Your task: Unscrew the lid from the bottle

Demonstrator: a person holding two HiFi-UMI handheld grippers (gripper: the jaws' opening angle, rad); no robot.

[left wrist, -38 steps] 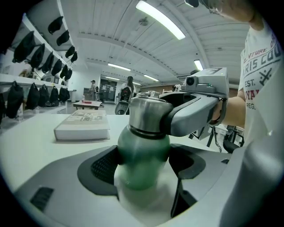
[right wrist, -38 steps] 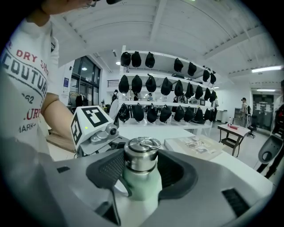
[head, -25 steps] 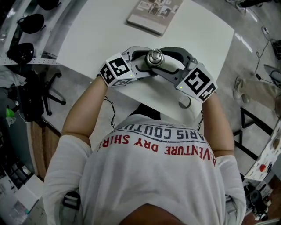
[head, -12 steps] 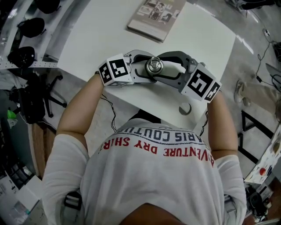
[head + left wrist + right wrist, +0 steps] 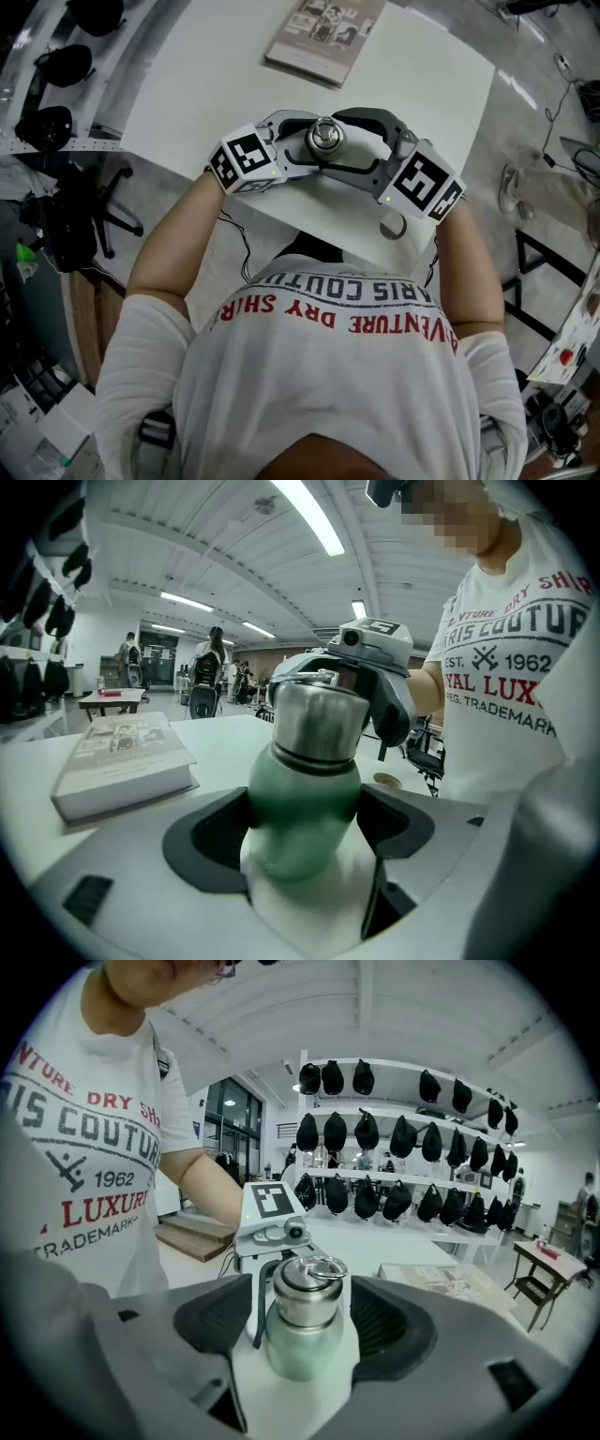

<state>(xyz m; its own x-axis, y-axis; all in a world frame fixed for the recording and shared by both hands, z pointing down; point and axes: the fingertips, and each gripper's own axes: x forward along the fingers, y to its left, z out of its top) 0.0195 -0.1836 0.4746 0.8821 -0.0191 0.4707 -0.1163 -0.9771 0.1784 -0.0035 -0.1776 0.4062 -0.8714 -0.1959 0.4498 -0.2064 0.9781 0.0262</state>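
The white tabletop fills the upper middle of your head view, and its near edge runs just in front of your chest. A book lies flat at the far side, well away from where you are working. Your two tools meet over the near part of the tabletop, their marker cubes facing up at you. Your left tool is clenched on the bottle. Both dark pads press against the green body, one on each side, low down below the shoulder. Your right tool comes in from the opposite side at a higher level. Its jaws stand apart and straddle the top of the bottle, with a sliver of space showing between each pad and the metal, so it grips nothing. The bottle stands upright on the tabletop between the two tools, near the edge closest to you. Its steel lid sits on the neck, level and closed down against the dark band beneath it. A thin metal ring lies tipped on top of the lid. A small round piece rests on the tabletop just beside your right tool, near the edge; you cannot tell what it is.
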